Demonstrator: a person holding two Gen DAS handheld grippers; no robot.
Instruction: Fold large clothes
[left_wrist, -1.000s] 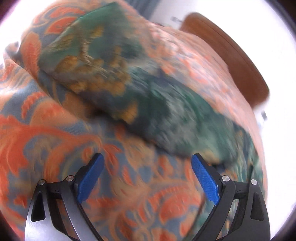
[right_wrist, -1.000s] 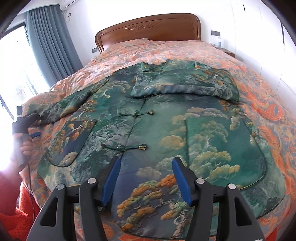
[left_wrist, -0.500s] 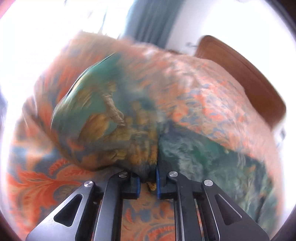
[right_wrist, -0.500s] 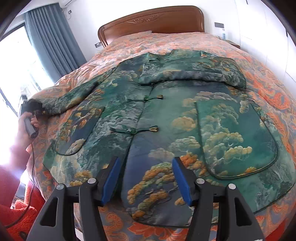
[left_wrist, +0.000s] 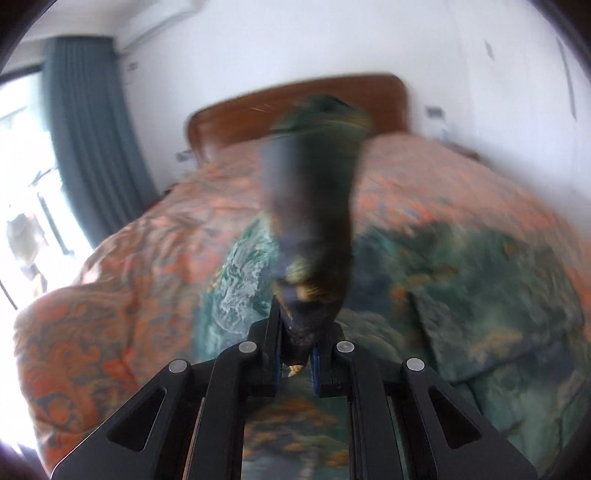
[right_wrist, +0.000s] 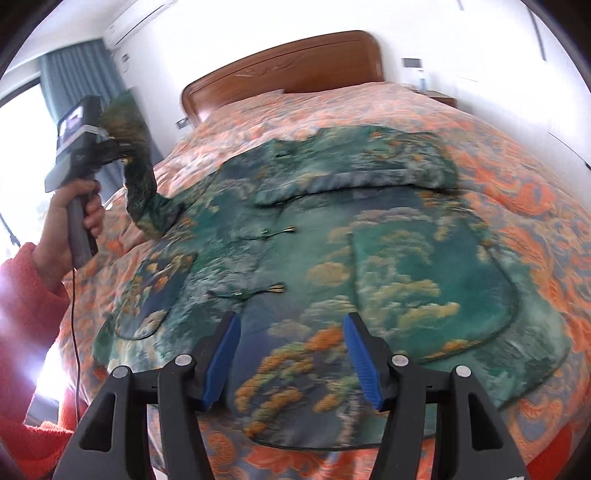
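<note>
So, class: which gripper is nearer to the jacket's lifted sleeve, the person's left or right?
Left. The left gripper is shut on the sleeve, holding it above the bed. The right gripper hangs open over the jacket's hem, well apart from that sleeve.

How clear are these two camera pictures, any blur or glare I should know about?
Left wrist view: the sleeve clamped in the left gripper is dark and smeared by motion blur, the bed is soft, and the window at the left is blown out. Right wrist view: sharper, though the jacket is slightly blurred, with fisheye bending and window glare at lower left.
</note>
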